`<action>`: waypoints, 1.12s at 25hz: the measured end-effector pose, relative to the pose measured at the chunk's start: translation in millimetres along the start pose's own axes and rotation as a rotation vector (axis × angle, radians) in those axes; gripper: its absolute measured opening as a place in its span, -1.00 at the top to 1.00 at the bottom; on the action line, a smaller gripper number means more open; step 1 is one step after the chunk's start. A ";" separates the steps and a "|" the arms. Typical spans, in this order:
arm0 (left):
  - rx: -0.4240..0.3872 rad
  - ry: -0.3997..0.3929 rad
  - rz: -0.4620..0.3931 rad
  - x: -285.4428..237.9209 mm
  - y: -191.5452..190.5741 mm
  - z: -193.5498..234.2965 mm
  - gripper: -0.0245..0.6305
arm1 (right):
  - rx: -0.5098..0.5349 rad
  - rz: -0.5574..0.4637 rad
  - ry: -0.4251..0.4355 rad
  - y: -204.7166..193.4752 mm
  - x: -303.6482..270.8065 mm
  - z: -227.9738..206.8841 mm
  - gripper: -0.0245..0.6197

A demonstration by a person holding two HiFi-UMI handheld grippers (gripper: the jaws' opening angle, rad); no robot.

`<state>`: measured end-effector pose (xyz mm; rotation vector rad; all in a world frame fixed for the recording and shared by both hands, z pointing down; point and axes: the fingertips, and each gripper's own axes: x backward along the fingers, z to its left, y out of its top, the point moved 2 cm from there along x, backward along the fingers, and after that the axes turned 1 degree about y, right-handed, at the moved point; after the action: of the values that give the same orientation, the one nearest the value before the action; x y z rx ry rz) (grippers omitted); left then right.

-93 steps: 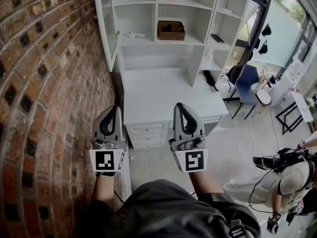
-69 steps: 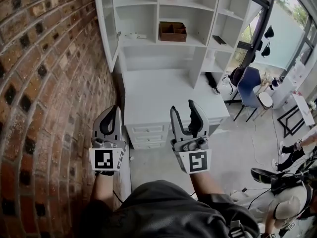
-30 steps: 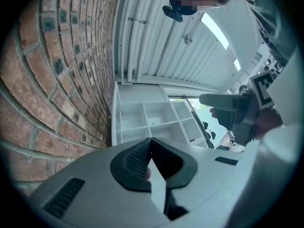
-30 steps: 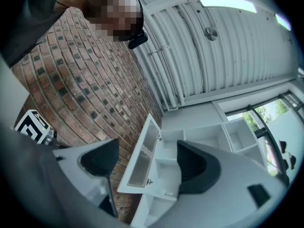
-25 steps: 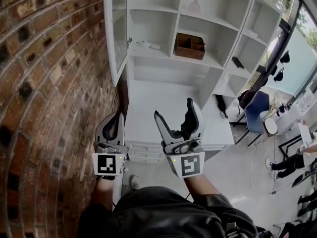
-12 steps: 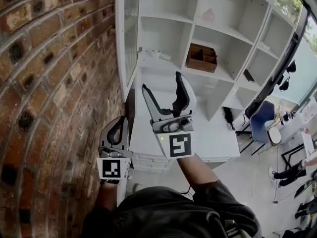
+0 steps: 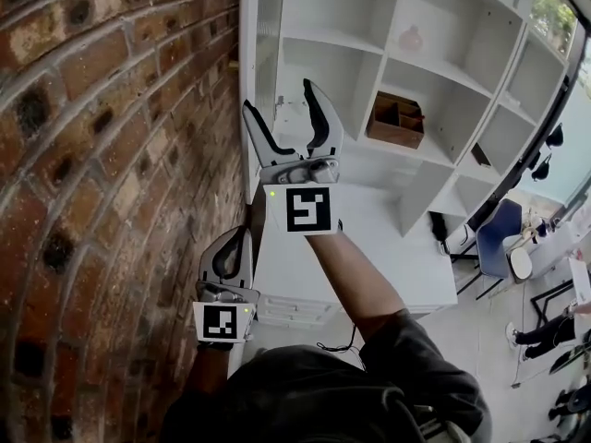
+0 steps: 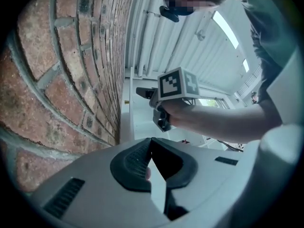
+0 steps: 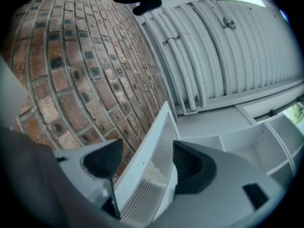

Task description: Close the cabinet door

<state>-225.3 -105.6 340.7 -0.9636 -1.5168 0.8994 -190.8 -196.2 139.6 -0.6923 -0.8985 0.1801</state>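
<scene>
Right gripper: jaws wide, having just closed a little, straddling the free edge of the cabinet door, pads not pressing it. The door stands open, close to the brick wall, its top cut off. Open room lies toward the shelves. Left gripper: jaws together, low beside the bench.

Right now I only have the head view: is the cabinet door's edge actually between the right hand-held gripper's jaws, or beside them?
Observer: Between them. In the right gripper view the cabinet door stands between the jaws of the right hand-held gripper, which have just been closing.
Operator: Clamped on it yet?
Observer: No, the jaws stand apart: brick wall shows between the door's frame and the pad at that view's left.
</scene>
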 end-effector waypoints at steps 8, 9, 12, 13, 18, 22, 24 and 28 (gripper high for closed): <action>-0.009 0.002 0.017 1.4 -4.5 11.1 0.92 | 0.039 0.000 0.008 -13.3 -40.3 8.7 0.00; -0.012 0.003 0.020 1.7 -5.5 13.2 0.92 | 0.047 0.001 0.010 -14.7 -44.0 10.7 0.00; 0.002 0.007 0.023 1.7 -8.6 18.4 0.92 | 0.064 0.010 0.009 -20.3 -53.2 15.2 0.03; 0.004 0.007 0.028 1.6 -9.8 19.2 0.92 | 0.068 0.016 0.006 -22.6 -55.5 15.8 0.05; -0.010 -0.004 0.032 -0.5 -13.9 21.8 0.92 | 0.089 0.020 -0.001 -29.8 -65.3 16.0 0.17; 0.008 -0.004 0.036 -1.9 -17.3 22.5 0.92 | 0.140 0.022 0.007 -30.8 -68.7 22.1 0.26; 0.011 -0.003 0.043 -2.9 -19.2 21.9 0.92 | 0.145 0.035 0.007 -31.6 -70.2 25.2 0.31; 0.013 -0.008 0.042 -5.9 -21.9 18.8 0.92 | 0.139 0.042 0.007 -35.2 -72.3 28.8 0.38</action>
<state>-245.7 -120.4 355.8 -0.9861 -1.5009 0.9432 -262.9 -240.1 126.1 -0.5824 -0.8571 0.2749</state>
